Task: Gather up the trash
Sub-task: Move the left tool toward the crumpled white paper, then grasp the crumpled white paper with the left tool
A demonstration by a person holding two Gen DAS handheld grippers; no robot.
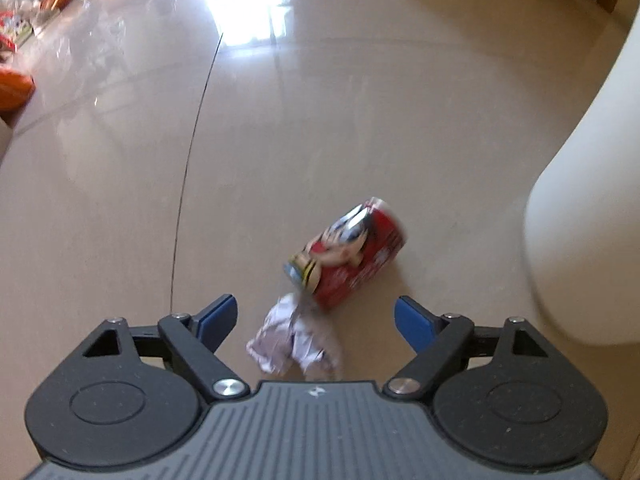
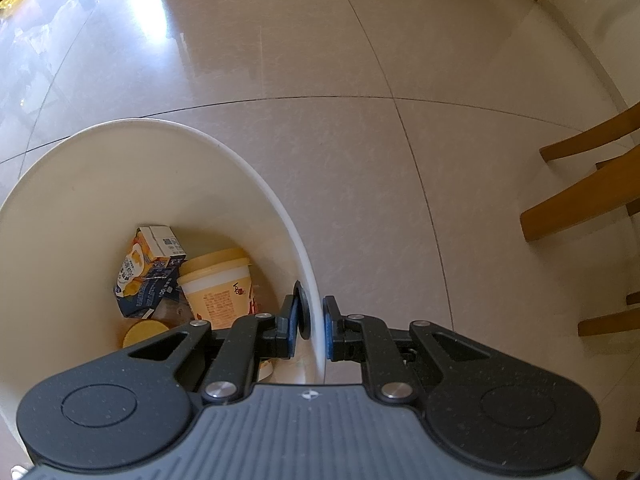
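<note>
White bin rim pinched by right gripper; left gripper spread over crumpled paper beside red can on floor. Next: lower, close on paper.

Wooden chair legs, tiled floor

1. Home, likely a dining area: glossy beige tiled floor.
2. Wooden chair legs at the right edge.
3. Packets and wrappers heaped on the floor (blurred).

Red can with cartoon print — white crumpled paper, cream bin, beige glossy floor tiles.
</note>
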